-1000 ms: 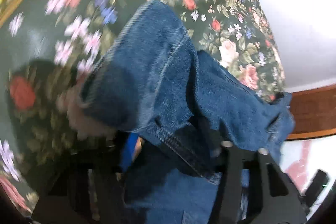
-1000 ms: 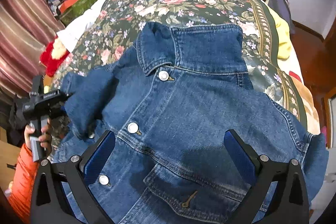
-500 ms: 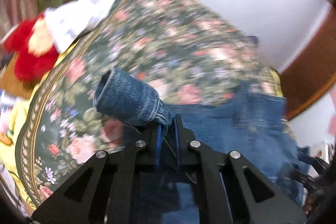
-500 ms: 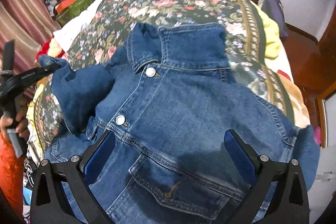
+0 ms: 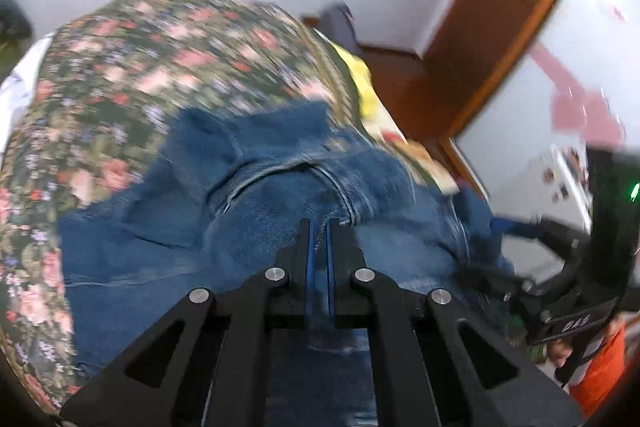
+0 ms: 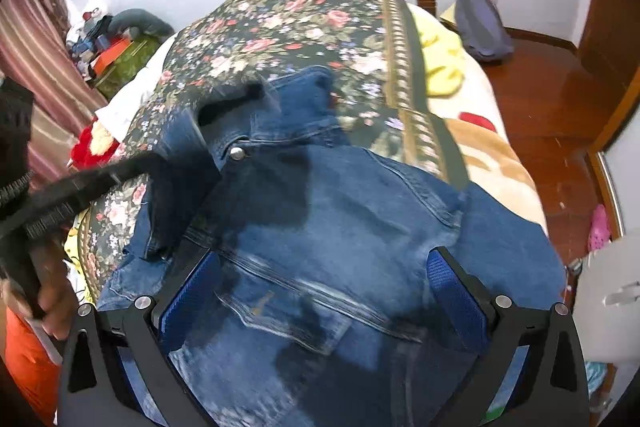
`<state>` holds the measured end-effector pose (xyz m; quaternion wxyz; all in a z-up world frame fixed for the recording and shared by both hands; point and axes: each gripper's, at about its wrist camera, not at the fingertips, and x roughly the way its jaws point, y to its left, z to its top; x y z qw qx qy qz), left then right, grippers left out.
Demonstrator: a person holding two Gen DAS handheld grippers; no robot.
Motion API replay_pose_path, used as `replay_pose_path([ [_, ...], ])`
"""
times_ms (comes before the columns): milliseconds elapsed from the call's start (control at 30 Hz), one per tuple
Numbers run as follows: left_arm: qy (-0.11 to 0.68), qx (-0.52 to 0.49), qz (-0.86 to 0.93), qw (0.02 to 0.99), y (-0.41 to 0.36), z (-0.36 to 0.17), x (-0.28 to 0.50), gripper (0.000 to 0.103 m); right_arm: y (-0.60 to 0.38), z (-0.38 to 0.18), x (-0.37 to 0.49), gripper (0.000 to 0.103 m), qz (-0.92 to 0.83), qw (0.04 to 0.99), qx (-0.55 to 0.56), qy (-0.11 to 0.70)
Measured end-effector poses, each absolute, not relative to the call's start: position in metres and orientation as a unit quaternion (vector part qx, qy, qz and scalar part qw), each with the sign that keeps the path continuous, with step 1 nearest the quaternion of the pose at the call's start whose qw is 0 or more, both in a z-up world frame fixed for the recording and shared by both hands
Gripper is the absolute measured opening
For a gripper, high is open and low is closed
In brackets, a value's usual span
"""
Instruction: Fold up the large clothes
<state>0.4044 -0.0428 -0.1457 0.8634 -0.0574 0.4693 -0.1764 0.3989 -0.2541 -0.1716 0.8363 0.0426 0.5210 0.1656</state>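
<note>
White walls and a polished red-brown wooden floor (image 6: 560, 99) surround the bed, which we have covered with a dark green floral bedspread (image 6: 288, 27). On that spread lies our blue denim jacket (image 6: 328, 227), front side up, collar toward the far wall, filling the near half of the bed; one silver snap button (image 6: 237, 153) shows just below the collar. A denim sleeve (image 6: 176, 163) is lifted over the jacket's left side in the right wrist view, though motion blur hides its edges.

Our left gripper (image 5: 318, 239) has its blue-padded fingers clenched nearly together on a fold of that denim, the cloth running up between them. Our right gripper (image 6: 324, 291) hovers over the lower front of the jacket with its jaws spread wide, both blue pads (image 6: 456, 299) apart and holding nothing.

Beyond the bedspread's right border we see a yellow blanket (image 6: 444, 63), and a grey-blue bag (image 6: 482, 23) rests by the wall. A red stuffed toy (image 6: 92, 147) sits off the bed's left edge.
</note>
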Motion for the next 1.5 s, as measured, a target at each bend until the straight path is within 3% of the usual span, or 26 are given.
replay_pose_path([
  [267,0.515,-0.062,-0.228,0.824,-0.061,-0.159,0.385,0.006,-0.259,-0.191,0.402,0.103,0.174,0.821,0.068,0.54],
  [367,0.496,-0.03,-0.202,0.844,-0.045,-0.143,0.379,0.019,-0.251,-0.207,0.41,0.103,0.175,0.812,0.07,0.553],
  [433,0.481,-0.017,-0.171,0.86,-0.017,-0.136,0.38,0.043,-0.244,-0.216,0.416,0.099,0.174,0.803,0.071,0.565],
  [500,0.472,-0.01,-0.141,0.87,0.008,-0.136,0.381,0.051,-0.236,-0.227,0.423,0.083,0.188,0.79,0.065,0.58],
  [533,0.47,-0.002,-0.11,0.876,0.03,-0.141,0.383,0.054,-0.232,-0.234,0.427,0.081,0.182,0.786,0.063,0.587],
  [667,0.488,0.012,-0.033,0.872,0.089,-0.172,0.385,0.055,-0.225,-0.252,0.439,0.077,0.168,0.777,0.079,0.602],
  [833,0.556,0.018,0.029,0.83,0.153,-0.247,0.383,0.055,-0.208,-0.265,0.444,0.074,0.161,0.776,0.077,0.605],
  [1000,0.576,-0.021,0.047,0.816,0.185,-0.29,0.378,0.06,-0.187,-0.257,0.439,0.043,0.168,0.784,0.04,0.597],
  [1100,0.566,-0.033,0.049,0.822,0.191,-0.293,0.373,0.065,-0.181,-0.234,0.429,0.032,0.165,0.809,0.008,0.564],
  [1300,0.558,0.001,0.05,0.829,0.188,-0.292,0.364,0.07,-0.181,-0.202,0.421,0.03,0.169,0.83,-0.013,0.531],
  [1500,0.559,0.0,0.053,0.828,0.18,-0.29,0.357,0.074,-0.19,-0.237,0.424,0.031,0.149,0.806,-0.029,0.572],
])
